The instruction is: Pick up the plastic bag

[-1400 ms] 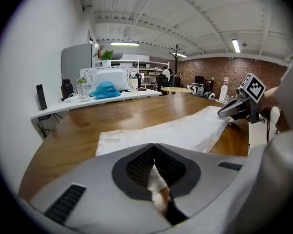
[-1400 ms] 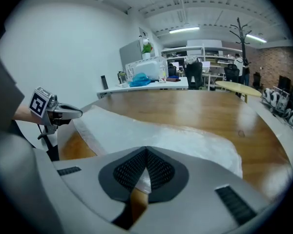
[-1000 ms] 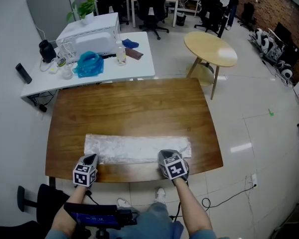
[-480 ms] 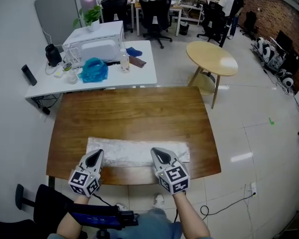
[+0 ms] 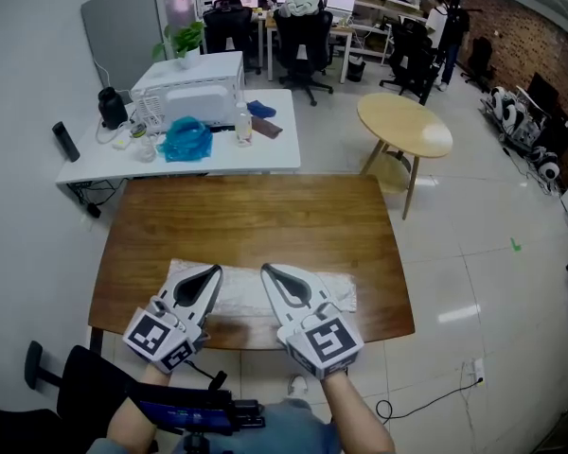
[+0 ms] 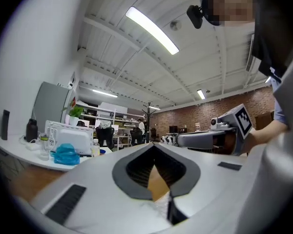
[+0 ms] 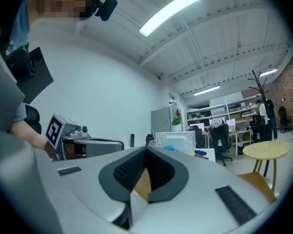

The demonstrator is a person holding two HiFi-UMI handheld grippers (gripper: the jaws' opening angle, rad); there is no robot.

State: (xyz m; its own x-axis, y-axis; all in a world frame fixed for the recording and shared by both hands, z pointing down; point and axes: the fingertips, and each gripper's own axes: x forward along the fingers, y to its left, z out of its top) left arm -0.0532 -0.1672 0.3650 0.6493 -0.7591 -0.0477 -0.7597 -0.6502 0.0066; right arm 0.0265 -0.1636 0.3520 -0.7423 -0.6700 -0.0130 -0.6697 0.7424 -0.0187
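One plastic bag [image 5: 241, 289] lies flat on the near side of the wooden surface [image 5: 256, 220]. Two tongs hang over it, the left tongs [image 5: 214, 270] and the right tongs [image 5: 265, 270], both closed tip to tip and empty.

- Holds the left gripper [image 5: 212, 272] with its tip slanted forward and inward, jaws pinched together on the plastic bag [image 5: 333, 291].
- Mirrors that with the right gripper [image 5: 268, 271], jaws likewise clamped on the bag, tips near each other.
- Reaches with bare forearms.
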